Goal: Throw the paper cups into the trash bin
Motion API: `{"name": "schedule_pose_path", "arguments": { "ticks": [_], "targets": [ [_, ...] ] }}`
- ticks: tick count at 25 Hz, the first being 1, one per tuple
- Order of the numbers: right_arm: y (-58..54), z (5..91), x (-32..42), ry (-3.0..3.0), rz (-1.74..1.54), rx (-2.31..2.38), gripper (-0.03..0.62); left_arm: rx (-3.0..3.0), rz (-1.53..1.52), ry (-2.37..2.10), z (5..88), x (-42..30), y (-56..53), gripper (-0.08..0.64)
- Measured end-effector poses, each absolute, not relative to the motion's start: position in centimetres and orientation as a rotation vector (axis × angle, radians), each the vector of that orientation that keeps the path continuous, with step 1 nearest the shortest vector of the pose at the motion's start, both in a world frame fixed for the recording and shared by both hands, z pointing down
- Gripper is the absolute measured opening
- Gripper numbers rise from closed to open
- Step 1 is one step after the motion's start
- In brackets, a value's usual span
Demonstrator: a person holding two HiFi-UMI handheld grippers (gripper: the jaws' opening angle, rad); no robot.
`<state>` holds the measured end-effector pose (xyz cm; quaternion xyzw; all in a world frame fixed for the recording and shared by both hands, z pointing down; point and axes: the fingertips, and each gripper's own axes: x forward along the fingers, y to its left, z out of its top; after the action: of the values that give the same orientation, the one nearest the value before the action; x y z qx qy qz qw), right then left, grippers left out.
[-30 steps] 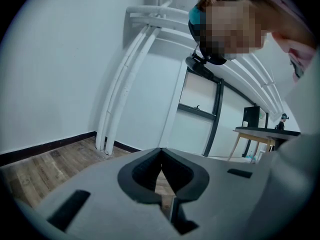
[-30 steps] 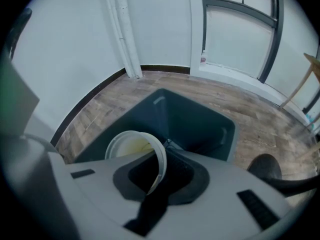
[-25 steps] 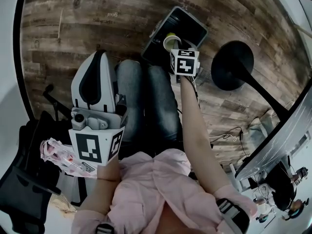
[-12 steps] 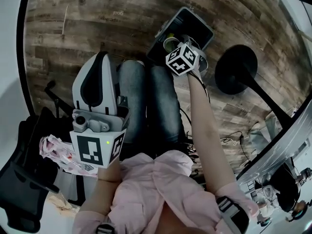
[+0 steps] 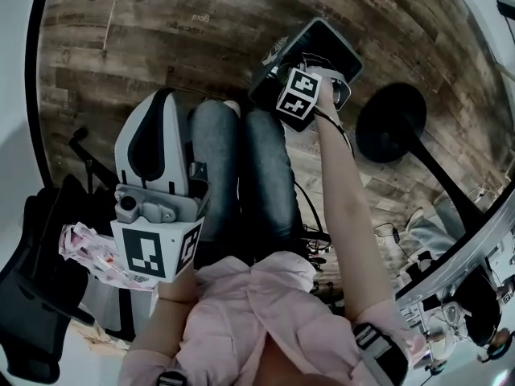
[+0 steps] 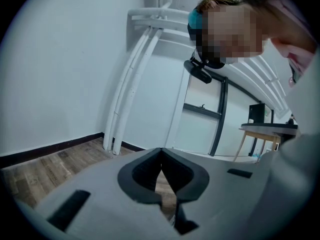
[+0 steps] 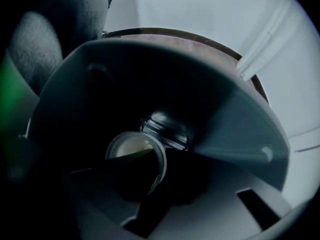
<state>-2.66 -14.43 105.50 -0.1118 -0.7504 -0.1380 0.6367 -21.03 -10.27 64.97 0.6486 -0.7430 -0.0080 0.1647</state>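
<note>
over wood floor (image 5: 161,47), right claw (image 7: 162,151) grips a half-shadowed paper cup (image 7: 129,148)

I find nothing I can read. The nearer white plastic cube (image 5: 153,252) and the farther white cube (image 5: 298,96) carry only black-and-white square code patterns. Pale marks on the brown wooden plank floor (image 5: 161,22) and print on the pink crinkled packet (image 5: 88,252) are too blurred.

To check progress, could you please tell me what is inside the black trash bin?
The right tool is at the trash bin's opening, gripping a paper cup. The bin's bottom is dark and partly covered by the tool, so nothing else shows.
</note>
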Motion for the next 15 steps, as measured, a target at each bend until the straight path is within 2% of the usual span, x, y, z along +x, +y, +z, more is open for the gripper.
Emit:
{"name": "schedule_pose_path", "arguments": {
  "ticks": [12,14,15],
  "targets": [
    [-12.2,110.5,-2.1,-1.568,-0.426,-0.537,0.048,1.791,0.020,-2.216,65.2,-22.8,-9.1,0.014],
    [-11.8,111.1,-2.2,-1.575,-0.402,-0.559,0.079,1.782,0.031,-2.225,65.3,-22.8,-9.0,0.014],
    [-11.6,111.3,-2.2,-1.581,-0.382,-0.562,0.128,1.779,0.037,-2.229,65.4,-22.9,-9.0,0.014]
  ]
}}
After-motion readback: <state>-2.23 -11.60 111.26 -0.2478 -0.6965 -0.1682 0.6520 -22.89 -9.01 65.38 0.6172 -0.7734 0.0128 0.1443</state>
